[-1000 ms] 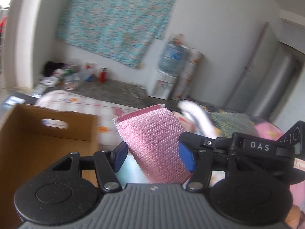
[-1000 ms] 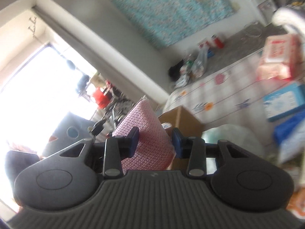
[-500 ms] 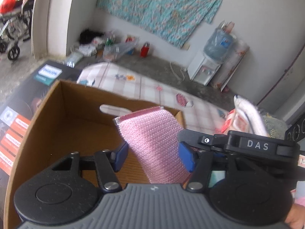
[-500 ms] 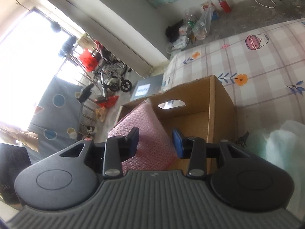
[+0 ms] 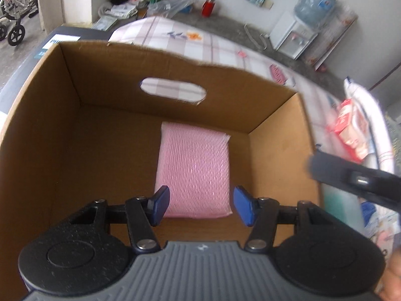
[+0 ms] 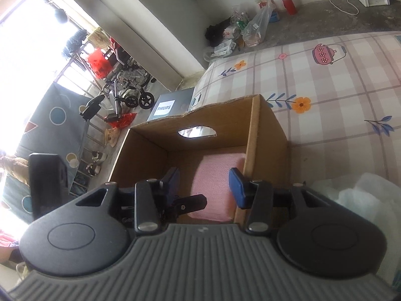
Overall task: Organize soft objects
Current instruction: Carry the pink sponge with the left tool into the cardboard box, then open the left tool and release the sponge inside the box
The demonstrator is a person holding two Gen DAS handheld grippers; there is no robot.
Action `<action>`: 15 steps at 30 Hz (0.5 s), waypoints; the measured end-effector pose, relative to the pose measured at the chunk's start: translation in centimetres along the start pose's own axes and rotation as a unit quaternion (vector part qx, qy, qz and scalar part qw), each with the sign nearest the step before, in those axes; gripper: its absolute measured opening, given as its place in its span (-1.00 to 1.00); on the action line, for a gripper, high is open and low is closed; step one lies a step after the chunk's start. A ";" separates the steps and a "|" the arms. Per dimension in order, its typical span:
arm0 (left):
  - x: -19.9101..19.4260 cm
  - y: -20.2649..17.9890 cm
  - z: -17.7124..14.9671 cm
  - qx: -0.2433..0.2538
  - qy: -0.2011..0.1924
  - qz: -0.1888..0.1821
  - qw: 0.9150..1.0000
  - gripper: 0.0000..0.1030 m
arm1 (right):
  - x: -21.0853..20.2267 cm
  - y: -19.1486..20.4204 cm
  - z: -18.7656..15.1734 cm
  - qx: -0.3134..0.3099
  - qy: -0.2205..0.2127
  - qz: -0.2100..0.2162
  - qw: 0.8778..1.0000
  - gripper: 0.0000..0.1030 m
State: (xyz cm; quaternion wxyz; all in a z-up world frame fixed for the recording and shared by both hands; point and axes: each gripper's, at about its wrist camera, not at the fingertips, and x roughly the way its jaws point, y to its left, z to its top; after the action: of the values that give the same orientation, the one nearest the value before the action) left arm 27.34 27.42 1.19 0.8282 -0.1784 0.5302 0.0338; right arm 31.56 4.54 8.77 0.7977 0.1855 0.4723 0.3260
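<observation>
A pink textured pad point(image 5: 194, 173) lies flat inside the cardboard box point(image 5: 275, 115) on the bed point(image 6: 325, 80). Above the box, the left gripper point(image 5: 199, 204) stands open and empty; the right gripper point(image 6: 204, 184), apparently empty, is opening.

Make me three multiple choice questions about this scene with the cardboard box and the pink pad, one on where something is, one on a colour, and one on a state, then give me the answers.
1. Where is the pink pad?
A. On the checked sheet outside the box
B. On the floor of the cardboard box
C. Hanging on the wall

2. What colour are the pads on the fingers of the left gripper?
A. Blue
B. Yellow
C. White

3. What state is the left gripper in?
A. Clamped on the pink pad
B. Clamped on the box wall
C. Open, holding nothing

Answers:
1 B, the pad lies flat on the box floor near the right wall.
2 A, both fingertip pads show blue in the left wrist view.
3 C, the fingers stand apart above the pad, with no grip on it.
</observation>
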 end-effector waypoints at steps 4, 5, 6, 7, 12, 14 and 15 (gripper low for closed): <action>0.6 0.4 0.4 -0.016 0.009 0.009 1.000 0.11 | -2.0 -0.7 -0.4 -0.004 -0.012 0.012 1.000 -0.16; 0.9 0.4 0.6 -0.020 0.012 0.013 1.000 0.11 | -2.5 -0.8 -0.5 -0.003 -0.016 0.014 1.000 -0.16; 1.1 0.5 0.7 -0.024 0.014 0.017 0.999 0.09 | -3.0 -1.0 -0.6 -0.001 -0.019 0.017 1.000 -0.16; 1.4 0.5 1.0 -0.025 0.017 0.020 0.999 0.05 | -3.4 -1.2 -0.7 0.001 -0.022 0.020 1.000 -0.15; 3.3 0.1 1.5 -0.023 0.024 0.039 0.999 -0.12 | -4.5 -2.1 -1.2 0.006 -0.031 0.029 0.999 -0.15; 3.4 -0.5 1.5 -0.011 0.018 0.035 0.999 -0.13 | -4.8 -2.5 -1.3 0.008 -0.031 0.032 0.999 -0.15; 3.5 -0.8 1.5 -0.010 0.019 0.030 0.999 -0.15 | -4.7 -2.8 -1.3 0.010 -0.030 0.032 0.999 -0.15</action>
State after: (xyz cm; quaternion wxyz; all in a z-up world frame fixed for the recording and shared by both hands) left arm 30.34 26.75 -1.17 0.8150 -0.1712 0.5504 0.0602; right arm 29.74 -0.72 9.40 0.7989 0.2179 0.4449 0.3411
